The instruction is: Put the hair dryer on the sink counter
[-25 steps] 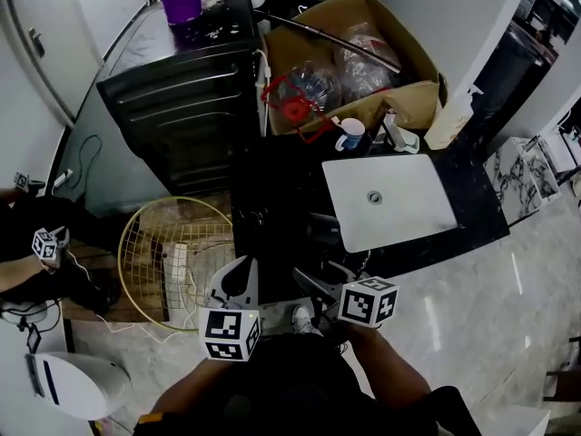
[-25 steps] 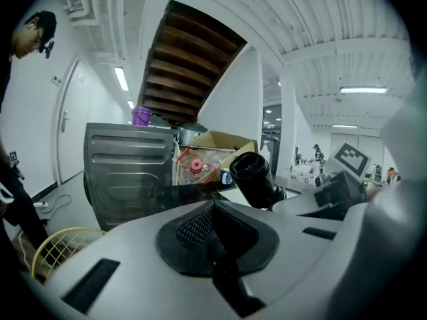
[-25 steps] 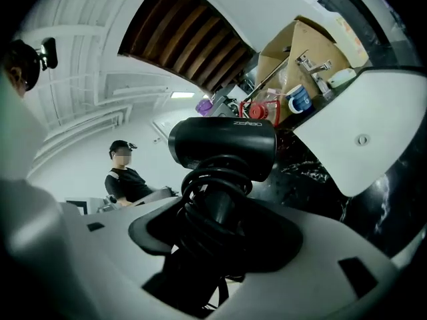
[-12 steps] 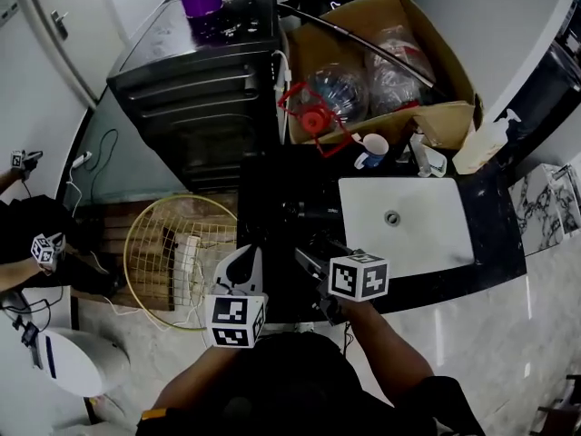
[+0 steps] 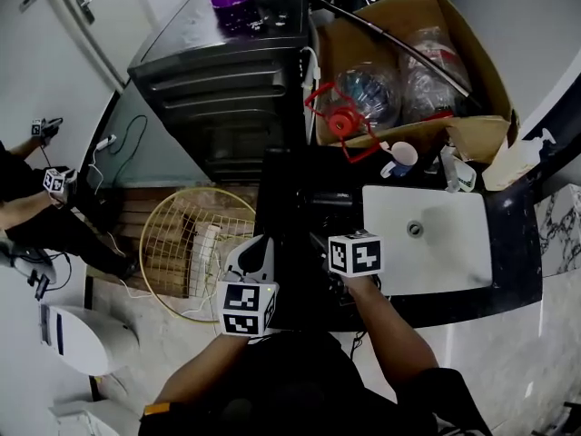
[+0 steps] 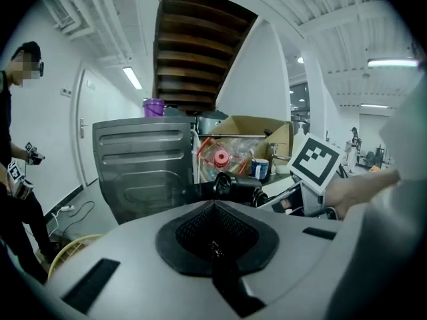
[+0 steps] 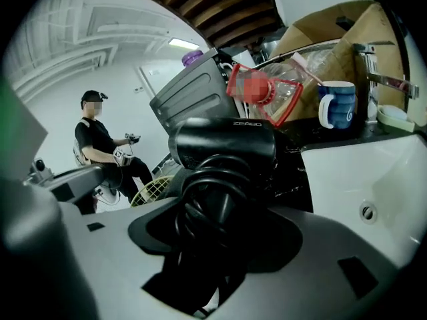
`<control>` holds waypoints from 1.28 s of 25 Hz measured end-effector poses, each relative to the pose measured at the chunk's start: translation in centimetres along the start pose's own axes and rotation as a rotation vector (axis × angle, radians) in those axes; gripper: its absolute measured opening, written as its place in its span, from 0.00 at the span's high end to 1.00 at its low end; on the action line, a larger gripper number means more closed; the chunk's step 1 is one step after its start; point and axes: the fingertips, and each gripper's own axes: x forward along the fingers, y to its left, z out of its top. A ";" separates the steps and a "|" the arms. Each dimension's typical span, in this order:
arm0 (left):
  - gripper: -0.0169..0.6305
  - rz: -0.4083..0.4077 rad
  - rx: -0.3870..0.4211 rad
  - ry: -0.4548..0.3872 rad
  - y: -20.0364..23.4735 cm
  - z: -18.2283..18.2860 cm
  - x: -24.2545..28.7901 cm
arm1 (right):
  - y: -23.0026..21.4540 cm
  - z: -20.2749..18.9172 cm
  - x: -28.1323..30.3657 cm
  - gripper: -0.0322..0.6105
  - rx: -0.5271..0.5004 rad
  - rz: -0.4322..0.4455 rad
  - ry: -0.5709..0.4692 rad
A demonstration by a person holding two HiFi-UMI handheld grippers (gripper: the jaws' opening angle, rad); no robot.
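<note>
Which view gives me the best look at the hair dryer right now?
Right gripper view: the hair dryer fills it, close up, gripped between the jaws. Left gripper view shows it small; head view, barely.

Light: bright, even, ceiling tubes (image 6: pixel 133 78) glowing at 10 and 2 o'clock in left gripper view | Dark: hair dryer (image 7: pixel 223 142) and sink counter (image 5: pixel 283 182) near-black, detail lost | Lens: heavy fisheye, black corners on both gripper views | Focus: nearest foreground soft

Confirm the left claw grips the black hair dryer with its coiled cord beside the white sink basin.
Wrong claw: the right claw grips the black hair dryer with its coiled cord beside the white sink basin, as the right gripper view shows.
</note>
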 end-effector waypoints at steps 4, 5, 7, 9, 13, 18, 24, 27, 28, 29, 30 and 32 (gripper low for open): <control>0.96 0.006 -0.013 0.011 0.3 -0.2 0.3 | -0.9 -0.1 1.4 0.51 -0.039 -0.054 0.046; 0.96 0.010 -0.016 0.013 0.4 -0.3 0.3 | -1.1 -0.1 1.6 0.51 -0.048 -0.065 0.056; 0.96 0.016 -0.017 0.014 0.6 -0.3 0.3 | -1.4 -0.2 2.0 0.51 -0.066 -0.085 0.074; 0.96 0.016 -0.017 0.015 0.6 -0.3 0.5 | -1.6 -0.3 2.3 0.51 -0.086 -0.105 0.090; 0.96 0.003 -0.014 0.016 0.4 -0.2 0.7 | -1.7 -0.4 2.7 0.51 -0.119 -0.142 0.111; 0.96 -0.010 -0.019 0.011 0.2 -0.1 0.7 | -1.6 -0.6 3.0 0.51 -0.173 -0.204 0.146; 0.96 -0.025 -0.033 -0.001 0.1 -0.1 0.2 | -1.2 -0.6 3.2 0.51 -0.202 -0.234 0.184; 0.96 -0.034 -0.047 -0.001 0.2 -0.3 -0.3 | -1.5 -0.5 3.3 0.50 -0.197 -0.253 0.185; 0.96 -0.036 -0.052 -0.003 0.2 -0.3 -0.5 | -1.4 -0.5 3.2 0.50 -0.193 -0.251 0.188; 0.96 -0.038 -0.056 -0.006 0.3 -0.4 -0.7 | -1.3 -0.6 3.0 0.50 -0.188 -0.247 0.190; 0.96 -0.041 -0.060 -0.009 0.4 -0.4 -0.9 | -1.1 -0.6 2.7 0.49 -0.186 -0.244 0.190; 0.96 -0.046 -0.065 -0.014 0.5 -0.5 -1.5 | -1.0 -0.3 2.1 0.48 -0.191 -0.250 0.171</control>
